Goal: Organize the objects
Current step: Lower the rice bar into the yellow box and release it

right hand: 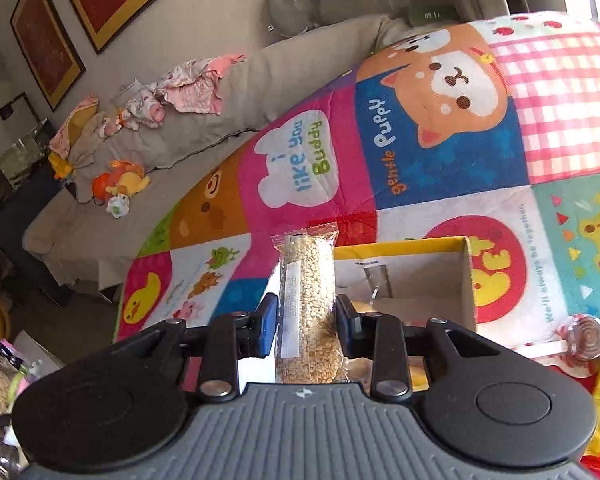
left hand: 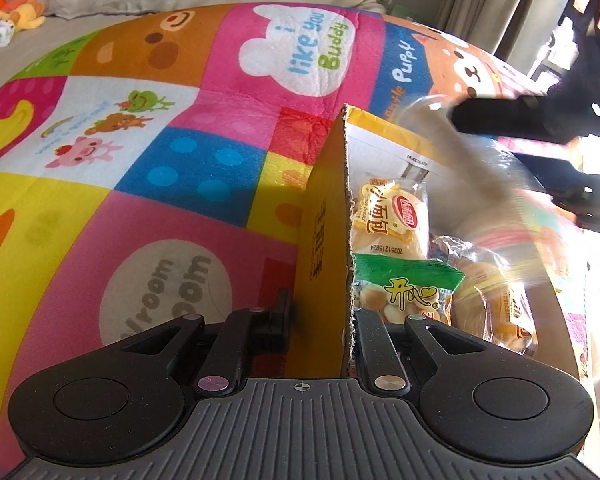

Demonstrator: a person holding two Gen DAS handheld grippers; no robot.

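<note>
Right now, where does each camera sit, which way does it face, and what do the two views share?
Left wrist: on the left gripper, looking down over the play mat; its fingers clamp the cardboard box wall, snack packets inside; the right gripper shows blurred.
Right wrist: on the right gripper, facing the mat and sofa; its fingers flank a grain bar above the box.
Shared: box, mat, sofa toys.
</note>
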